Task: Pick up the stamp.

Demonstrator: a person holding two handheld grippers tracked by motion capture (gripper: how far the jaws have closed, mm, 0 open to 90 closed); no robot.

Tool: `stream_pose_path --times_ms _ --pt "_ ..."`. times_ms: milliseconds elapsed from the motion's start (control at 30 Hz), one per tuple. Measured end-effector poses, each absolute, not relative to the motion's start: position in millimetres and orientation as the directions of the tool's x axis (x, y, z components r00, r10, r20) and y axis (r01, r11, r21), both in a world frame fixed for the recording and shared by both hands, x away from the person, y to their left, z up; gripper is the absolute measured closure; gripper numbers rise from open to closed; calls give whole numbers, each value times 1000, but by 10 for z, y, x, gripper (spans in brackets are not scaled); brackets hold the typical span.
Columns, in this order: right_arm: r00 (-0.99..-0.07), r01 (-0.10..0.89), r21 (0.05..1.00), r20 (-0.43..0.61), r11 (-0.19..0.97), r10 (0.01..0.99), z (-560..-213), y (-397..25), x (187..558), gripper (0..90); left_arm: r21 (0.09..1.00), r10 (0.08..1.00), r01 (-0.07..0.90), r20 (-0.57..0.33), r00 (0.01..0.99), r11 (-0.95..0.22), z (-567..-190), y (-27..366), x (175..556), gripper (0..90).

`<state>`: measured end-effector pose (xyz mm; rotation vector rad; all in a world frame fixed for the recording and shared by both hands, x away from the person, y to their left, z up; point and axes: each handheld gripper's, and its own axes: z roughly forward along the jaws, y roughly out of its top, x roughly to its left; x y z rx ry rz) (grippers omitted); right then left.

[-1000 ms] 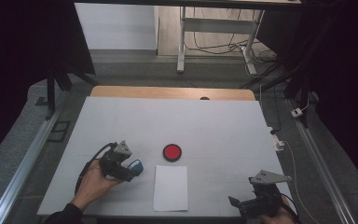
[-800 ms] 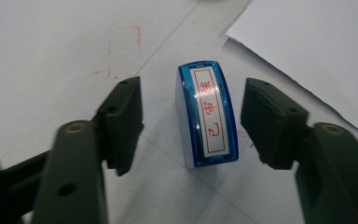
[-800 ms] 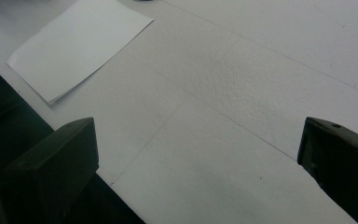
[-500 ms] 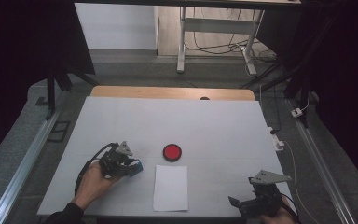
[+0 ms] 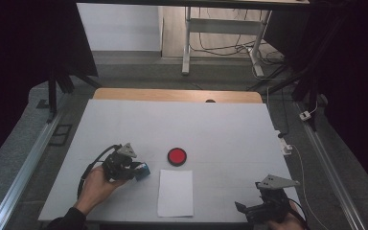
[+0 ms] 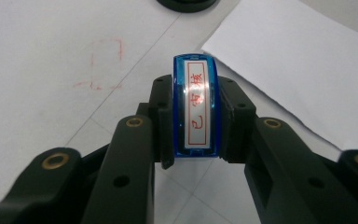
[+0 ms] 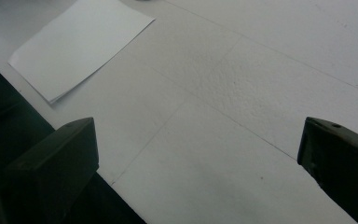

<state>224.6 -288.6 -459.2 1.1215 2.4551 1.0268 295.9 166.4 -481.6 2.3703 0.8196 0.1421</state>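
Left gripper (image 5: 141, 170) drawn back from red ink pad (image 5: 177, 156), clamped on blue stamp (image 6: 196, 107), right gripper (image 7: 198, 154) wide open, empty.

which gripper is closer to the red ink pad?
Left. The left gripper, holding the blue stamp, sits just left of the red ink pad. The right gripper is at the table's near right corner, well off.

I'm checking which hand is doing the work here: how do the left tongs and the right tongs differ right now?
The left tongs are shut on a blue stamp, while the right tongs stand wide open with nothing between them. In the high view, the left tongs sit left of the white paper, near the red ink pad; the right tongs wait at the table's near right corner. Both are black and each is held in a hand.
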Motion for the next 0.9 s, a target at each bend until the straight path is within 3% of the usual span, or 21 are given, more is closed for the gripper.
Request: stream_pose_path --times_ms 900 --pt "-676 557 694 58 457 735 -4591 -2888 2246 0 658 401 358 -91 911 -662 -4555 1157 2890 703"
